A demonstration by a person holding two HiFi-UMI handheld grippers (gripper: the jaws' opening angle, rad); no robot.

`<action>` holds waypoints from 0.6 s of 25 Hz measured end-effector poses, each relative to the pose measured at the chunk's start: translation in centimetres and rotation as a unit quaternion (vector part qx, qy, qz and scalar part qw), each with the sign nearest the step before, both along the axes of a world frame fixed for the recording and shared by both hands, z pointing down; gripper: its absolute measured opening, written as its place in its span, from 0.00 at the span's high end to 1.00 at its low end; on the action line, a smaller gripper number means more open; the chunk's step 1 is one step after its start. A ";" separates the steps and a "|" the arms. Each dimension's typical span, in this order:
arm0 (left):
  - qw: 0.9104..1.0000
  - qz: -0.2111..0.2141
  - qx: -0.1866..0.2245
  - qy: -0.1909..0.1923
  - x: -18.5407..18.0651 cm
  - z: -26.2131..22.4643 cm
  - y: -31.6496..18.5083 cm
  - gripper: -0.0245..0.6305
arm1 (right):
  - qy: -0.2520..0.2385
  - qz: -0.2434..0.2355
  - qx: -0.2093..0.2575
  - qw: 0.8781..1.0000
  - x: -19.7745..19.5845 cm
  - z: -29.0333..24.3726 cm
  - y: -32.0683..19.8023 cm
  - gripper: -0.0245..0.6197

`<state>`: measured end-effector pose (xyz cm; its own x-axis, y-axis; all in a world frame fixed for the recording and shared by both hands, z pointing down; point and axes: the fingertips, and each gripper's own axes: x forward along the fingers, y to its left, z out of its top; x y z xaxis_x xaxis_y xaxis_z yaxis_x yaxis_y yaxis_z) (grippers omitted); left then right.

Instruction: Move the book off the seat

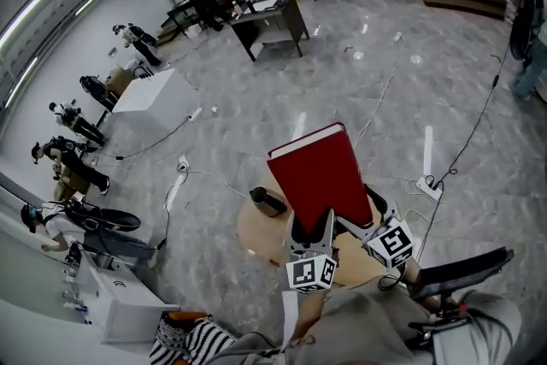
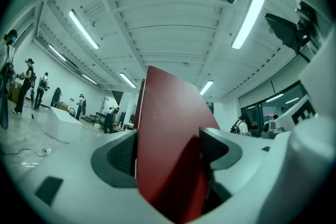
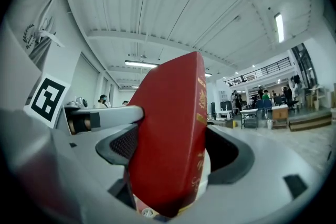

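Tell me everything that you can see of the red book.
The red book is a closed hardback with a plain, smooth red cover and gold print on its spine. The left gripper and the right gripper clamp its near edge, side by side. It is held over the round wooden seat, cover towards the head camera.

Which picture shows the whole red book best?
The head view: it shows the red book's whole cover, held at its near edge by the left gripper and right gripper. The left gripper view shows only a red slab between the jaws. The right gripper view shows mostly the spine with gold lettering, close up.
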<state>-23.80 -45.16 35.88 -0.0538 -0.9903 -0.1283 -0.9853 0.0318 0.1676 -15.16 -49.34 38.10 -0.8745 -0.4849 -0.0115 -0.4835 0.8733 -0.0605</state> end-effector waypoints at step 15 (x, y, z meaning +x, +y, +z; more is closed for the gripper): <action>0.999 0.014 -0.027 0.033 0.1 2.7 -0.2 0.40 | 0.029 0.021 -0.027 0.999 0.5 2.4 0.1 0.34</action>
